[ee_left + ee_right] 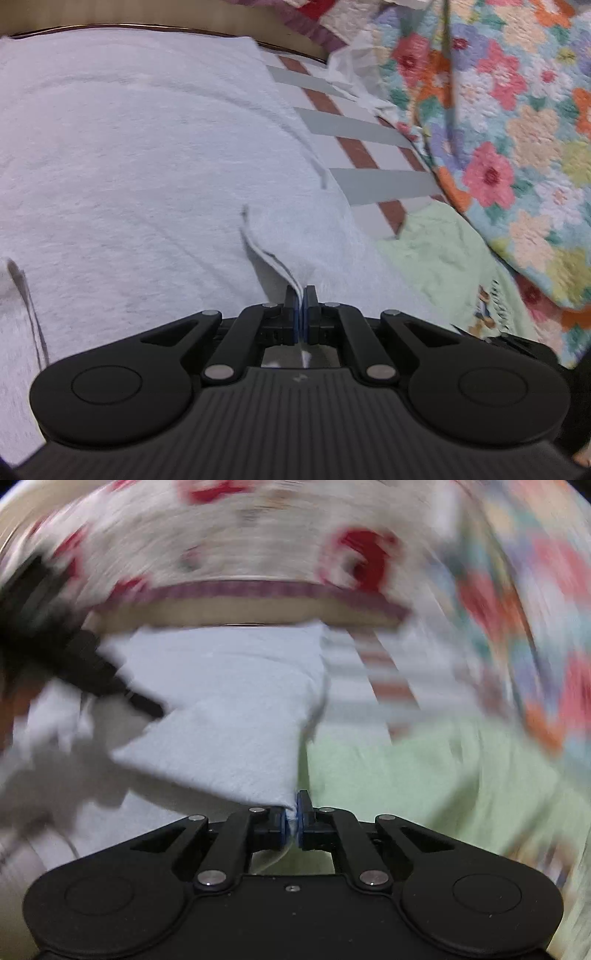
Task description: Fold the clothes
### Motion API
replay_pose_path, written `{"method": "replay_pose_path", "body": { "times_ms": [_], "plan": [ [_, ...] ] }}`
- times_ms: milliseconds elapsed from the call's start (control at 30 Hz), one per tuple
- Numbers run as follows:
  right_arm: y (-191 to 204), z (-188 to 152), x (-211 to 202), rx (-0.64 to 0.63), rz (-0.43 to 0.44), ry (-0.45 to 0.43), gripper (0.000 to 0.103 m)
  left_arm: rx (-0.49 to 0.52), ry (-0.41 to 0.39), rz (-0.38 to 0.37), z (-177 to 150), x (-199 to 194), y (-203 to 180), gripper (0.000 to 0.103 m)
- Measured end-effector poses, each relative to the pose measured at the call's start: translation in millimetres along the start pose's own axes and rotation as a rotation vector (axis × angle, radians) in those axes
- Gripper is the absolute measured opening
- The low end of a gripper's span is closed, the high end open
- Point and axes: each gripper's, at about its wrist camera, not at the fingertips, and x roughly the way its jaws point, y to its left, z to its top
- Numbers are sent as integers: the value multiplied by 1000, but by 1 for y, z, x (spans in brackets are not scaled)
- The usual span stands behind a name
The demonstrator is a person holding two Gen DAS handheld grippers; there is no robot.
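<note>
**laundry_lurker:** Jaws on both sides look clamped tight, right? What are they actually biting?

**foldbot_fan:** Yep, both are closed on cloth. Going big to small: the white garment (pixel 140 147) takes up most of the left wrist view, spread over a striped surface (pixel 354 125), with a floral quilt (pixel 498 110) bunched along the right and a pale green cloth (pixel 436 254) just beside the white one. The left gripper (pixel 303 295) has a thin doubled edge of the white fabric pinched between its pads, and you can see the hem curling up into them. The right gripper (pixel 295 812) is nipping a corner of the same white garment (pixel 229 716), which lifts off as a triangular flap. The right view is badly smeared, so details are mushy there.

**laundry_lurker:** How do you reckon it'll handle?

**foldbot_fan:** Soft, light, floppy, with a fleecy or terry look, so probably not slippery. It'll sag between the two grips and drag whatever's under it. I'd say corners and hems are the spots to hold, which is what's happening. The dark thing (pixel 74 657) at the left of the right view, I can't tell for sure.
</note>
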Motion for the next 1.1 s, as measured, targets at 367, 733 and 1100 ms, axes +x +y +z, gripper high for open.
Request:
{"method": "replay_pose_path", "body": {
  "times_ms": [367,733,1100],
  "plan": [
    [-28,-15,16,144,60,80,5,18,82,184,-6,-6,3,13],
    [-38,-13,-36,156,236,112,41,-82,98,532,-41,-172,131,29],
    [-19,29,-16,277,170,7,47,-147,90,370,-61,-182,162,35]
  ]
}}
